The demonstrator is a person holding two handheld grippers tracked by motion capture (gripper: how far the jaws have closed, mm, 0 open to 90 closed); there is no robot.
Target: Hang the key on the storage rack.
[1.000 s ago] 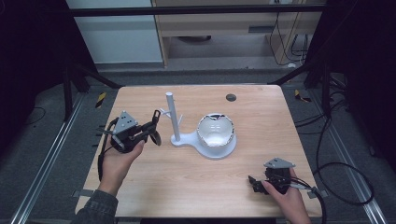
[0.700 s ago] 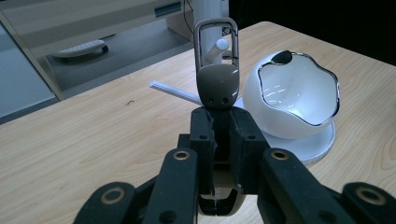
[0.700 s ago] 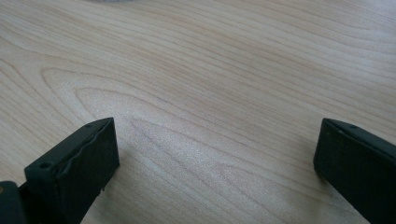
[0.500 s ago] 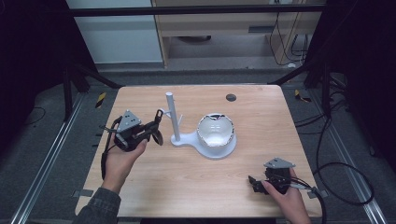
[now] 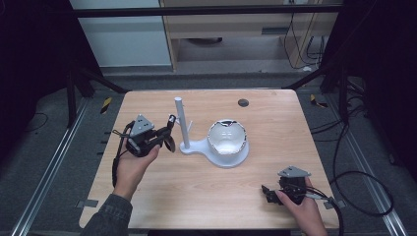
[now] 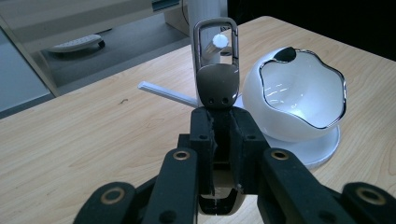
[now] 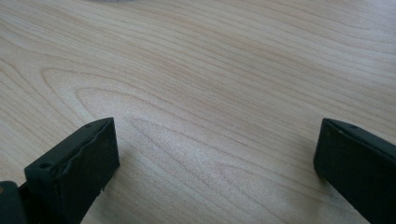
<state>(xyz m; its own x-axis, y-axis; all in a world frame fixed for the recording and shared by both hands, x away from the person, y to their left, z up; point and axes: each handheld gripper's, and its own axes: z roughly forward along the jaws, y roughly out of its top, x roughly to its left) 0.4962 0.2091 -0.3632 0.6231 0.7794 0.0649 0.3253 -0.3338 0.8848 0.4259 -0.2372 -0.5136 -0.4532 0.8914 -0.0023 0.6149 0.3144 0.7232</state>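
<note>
The bench (image 5: pixel 206 196) under my hands is pale wood, with a small dark disc (image 5: pixel 243 103) near its far edge. Around the middle of it stands a white stand (image 5: pixel 196 146): a flat base with an upright post (image 5: pixel 180 118) on its left part and a white bowl (image 5: pixel 226 139) with a wavy rim on its right part. My left tongs (image 5: pixel 167 132) hang just left of the post, toward the bench's left edge, clamped together on the dark tab of a metal carabiner clip (image 6: pixel 216 65). Its loop points toward the post top. My right tongs (image 5: pixel 268 192) sit low at the near right corner, spread wide apart over bare wood, holding nothing.
</note>
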